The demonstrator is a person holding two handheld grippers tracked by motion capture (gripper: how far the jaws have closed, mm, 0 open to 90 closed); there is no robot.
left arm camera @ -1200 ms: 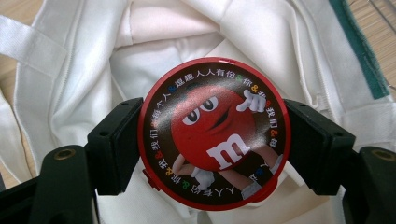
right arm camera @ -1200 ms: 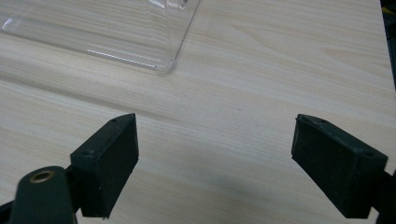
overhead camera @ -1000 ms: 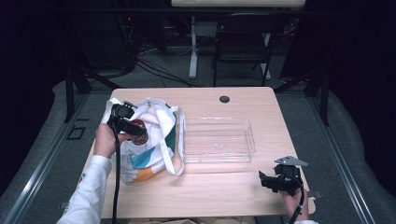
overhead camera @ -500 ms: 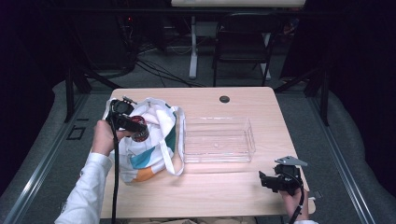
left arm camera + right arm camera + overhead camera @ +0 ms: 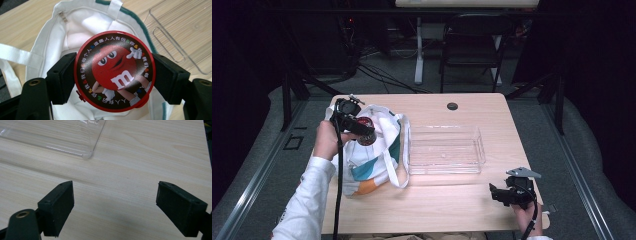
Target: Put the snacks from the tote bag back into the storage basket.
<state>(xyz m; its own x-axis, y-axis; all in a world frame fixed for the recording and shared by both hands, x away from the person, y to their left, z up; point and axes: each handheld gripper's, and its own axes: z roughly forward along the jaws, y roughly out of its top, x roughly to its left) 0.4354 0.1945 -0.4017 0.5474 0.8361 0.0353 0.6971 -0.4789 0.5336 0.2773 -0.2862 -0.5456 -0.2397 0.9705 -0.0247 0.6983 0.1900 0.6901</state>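
- Above the open mouth of the white canvas tote bag [image 5: 372, 150] with teal and orange print, at the desk's [image 5: 447, 210] left side, the left gripper [image 5: 362, 131] clamps a round red tin [image 5: 114, 70] with a black lid bearing a red candy character.
- Both black pads press the tin's rim from opposite sides; in the left gripper view its flat lid faces the camera, so the short axis runs towards the lens and the disc stands on edge between the jaws.
- Just right of the bag lies a clear rectangular plastic tray [image 5: 445, 150], long side running across the desk; a white bag strap [image 5: 392, 170] trails towards it.
- Near the front right corner, the right gripper [image 5: 502, 194] hangs over bare wood, jaws spread wide with nothing between them.
- Compared with a second ago, the tin sits a little higher over the bag; the right gripper has not shifted.
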